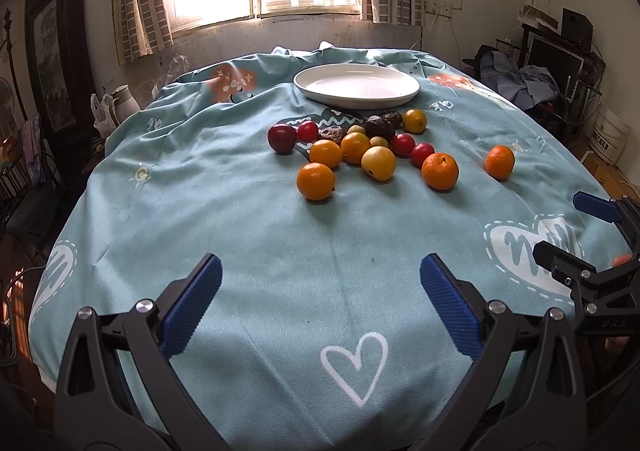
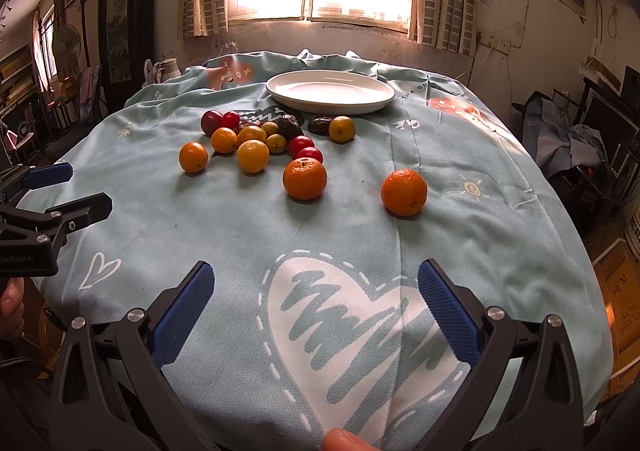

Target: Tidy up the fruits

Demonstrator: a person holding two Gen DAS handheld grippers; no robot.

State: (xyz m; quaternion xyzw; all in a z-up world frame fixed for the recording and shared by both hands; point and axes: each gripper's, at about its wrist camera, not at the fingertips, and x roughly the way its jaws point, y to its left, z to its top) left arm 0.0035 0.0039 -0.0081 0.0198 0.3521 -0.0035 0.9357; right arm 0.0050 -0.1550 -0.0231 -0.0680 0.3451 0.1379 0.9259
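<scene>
My left gripper (image 1: 320, 305) and right gripper (image 2: 316, 309): black frames, ribbed blue pads (image 1: 192, 305), silver screws behind them.

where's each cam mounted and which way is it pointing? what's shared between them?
Left wrist: on the left hand-held gripper, facing the window over the plate and fruit; right hand-held gripper at its right edge.
Right wrist: on the right hand-held gripper, same heading, set further right; left hand-held gripper and a fingertip show.
Shared: plate, fruit, stray orange, tablecloth.
</scene>
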